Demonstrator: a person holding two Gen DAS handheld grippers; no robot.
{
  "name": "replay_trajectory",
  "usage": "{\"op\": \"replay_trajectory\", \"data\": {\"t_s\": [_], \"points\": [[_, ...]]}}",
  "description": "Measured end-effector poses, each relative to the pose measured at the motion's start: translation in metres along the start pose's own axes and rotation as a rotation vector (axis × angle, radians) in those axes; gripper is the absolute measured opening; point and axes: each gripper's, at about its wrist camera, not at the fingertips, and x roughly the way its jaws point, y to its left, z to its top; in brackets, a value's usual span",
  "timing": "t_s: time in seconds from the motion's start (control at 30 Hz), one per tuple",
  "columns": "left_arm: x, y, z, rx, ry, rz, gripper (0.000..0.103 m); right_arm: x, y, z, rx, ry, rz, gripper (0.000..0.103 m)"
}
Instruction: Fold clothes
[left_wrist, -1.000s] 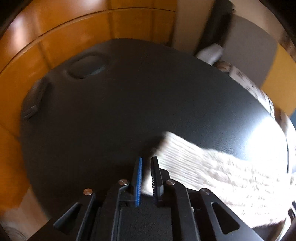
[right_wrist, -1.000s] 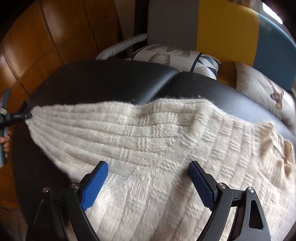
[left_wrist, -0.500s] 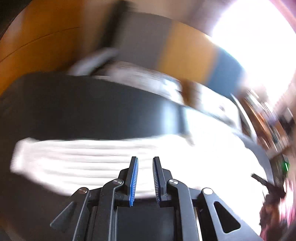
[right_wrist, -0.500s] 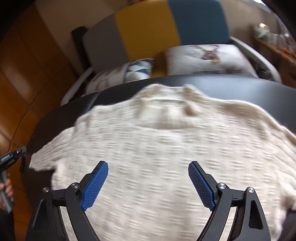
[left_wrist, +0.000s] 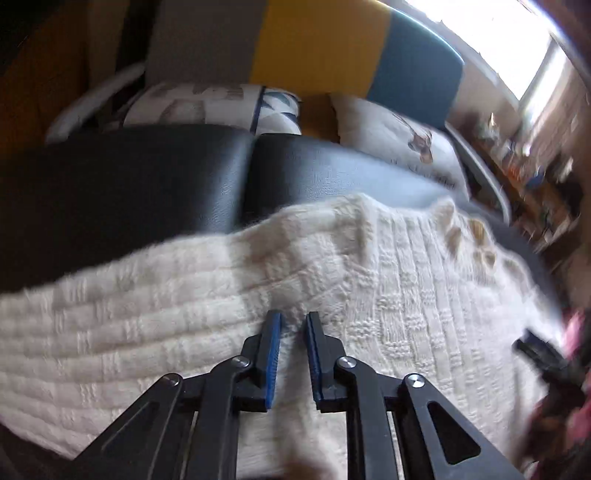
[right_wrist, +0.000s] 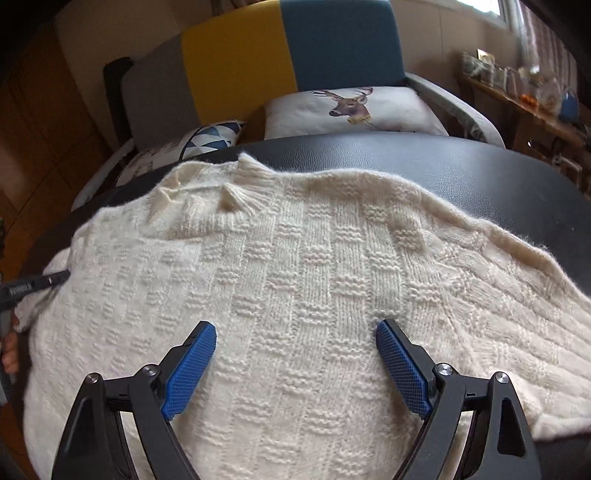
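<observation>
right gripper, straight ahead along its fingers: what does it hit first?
Most likely the cream knit sweater. The right gripper is wide open with knit filling the gap between its fingers, and the sweater lies spread over the black padded surface. Height above the fabric is unclear.

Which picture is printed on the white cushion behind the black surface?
A brown deer head with antlers, on the white cushion; clearest in the right wrist view.
</observation>
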Motion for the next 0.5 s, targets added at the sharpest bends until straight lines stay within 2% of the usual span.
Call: {"op": "replay_trajectory", "data": {"t_s": [0.13,0.23,0.27,0.37,0.5], "points": [[-0.001,0.001,0.004,-0.035,0.014,0.024,0.012,0.004,0.007,0.003,-0.04,0.016,-0.025,0.096],[-0.015,-0.025,0.003,-0.04,-0.017,0.022,0.013,-0.001,0.007,0.006,-0.035,0.027,0.001,0.097],[-0.024,-0.039,-0.001,-0.023,-0.035,0.0,0.015,-0.004,0.006,0.007,-0.028,0.03,0.017,0.097],[-0.04,-0.09,-0.017,0.086,-0.066,-0.069,0.017,-0.042,-0.024,0.0,0.118,-0.032,0.117,0.097],[-0.043,-0.156,-0.047,0.247,-0.056,-0.139,0.017,-0.112,-0.1,-0.034,0.411,-0.138,0.206,0.097]]}}
